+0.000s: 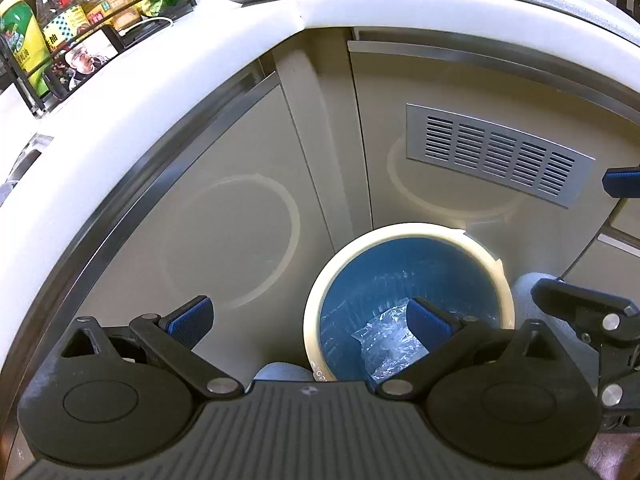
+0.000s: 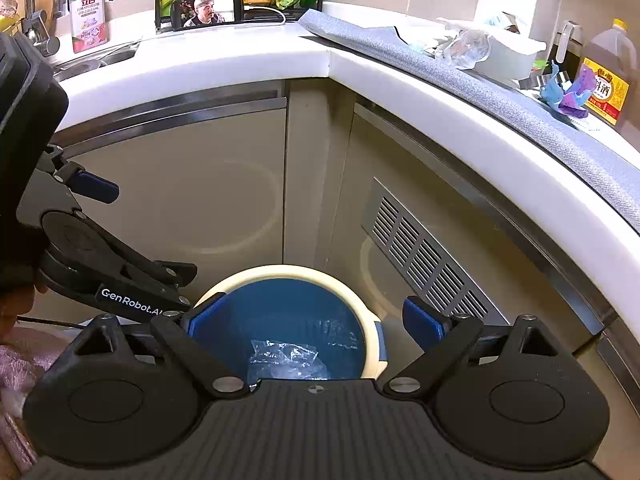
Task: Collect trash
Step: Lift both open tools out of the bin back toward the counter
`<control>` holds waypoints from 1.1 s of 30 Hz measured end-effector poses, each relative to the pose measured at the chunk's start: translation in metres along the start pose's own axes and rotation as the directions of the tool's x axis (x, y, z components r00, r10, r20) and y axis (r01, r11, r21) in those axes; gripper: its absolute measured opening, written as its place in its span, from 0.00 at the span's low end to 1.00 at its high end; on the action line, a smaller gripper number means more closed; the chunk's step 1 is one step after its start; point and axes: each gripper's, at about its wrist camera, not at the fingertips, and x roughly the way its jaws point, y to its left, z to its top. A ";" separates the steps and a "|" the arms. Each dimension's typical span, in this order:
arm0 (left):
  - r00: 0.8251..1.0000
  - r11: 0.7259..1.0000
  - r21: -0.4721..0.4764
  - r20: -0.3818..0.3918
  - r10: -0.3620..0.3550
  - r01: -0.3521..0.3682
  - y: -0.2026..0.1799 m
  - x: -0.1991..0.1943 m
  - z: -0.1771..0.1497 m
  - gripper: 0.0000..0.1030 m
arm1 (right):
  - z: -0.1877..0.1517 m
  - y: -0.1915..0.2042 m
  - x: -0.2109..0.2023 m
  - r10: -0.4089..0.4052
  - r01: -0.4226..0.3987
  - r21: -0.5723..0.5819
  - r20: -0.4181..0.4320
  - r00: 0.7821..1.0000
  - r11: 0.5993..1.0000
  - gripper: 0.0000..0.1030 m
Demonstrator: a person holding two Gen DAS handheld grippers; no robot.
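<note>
Trash, a crumpled clear wrapper, lies inside the bin below both empty, wide-open grippers, left and right; turning carelessly toward the counter could knock the bin over.

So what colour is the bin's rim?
Cream, around a blue liner; the bin shows best in the right wrist view.

Left gripper angled steeply downward, jaws spread wide with nothing between the blue pads, right gripper close beside it, likewise tilted down, jaws wide apart and empty
</note>
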 end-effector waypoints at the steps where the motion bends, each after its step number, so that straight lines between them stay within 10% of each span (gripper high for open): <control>1: 1.000 1.000 0.000 0.001 0.000 0.000 0.000 -0.001 0.000 1.00 | 0.000 0.000 0.000 -0.001 0.001 -0.001 0.001 1.000 1.000 0.91; 33: 0.998 1.000 -0.015 0.062 0.019 -0.018 0.013 -0.018 0.008 1.00 | 0.002 -0.001 -0.004 -0.009 0.009 0.004 0.012 1.000 1.000 0.91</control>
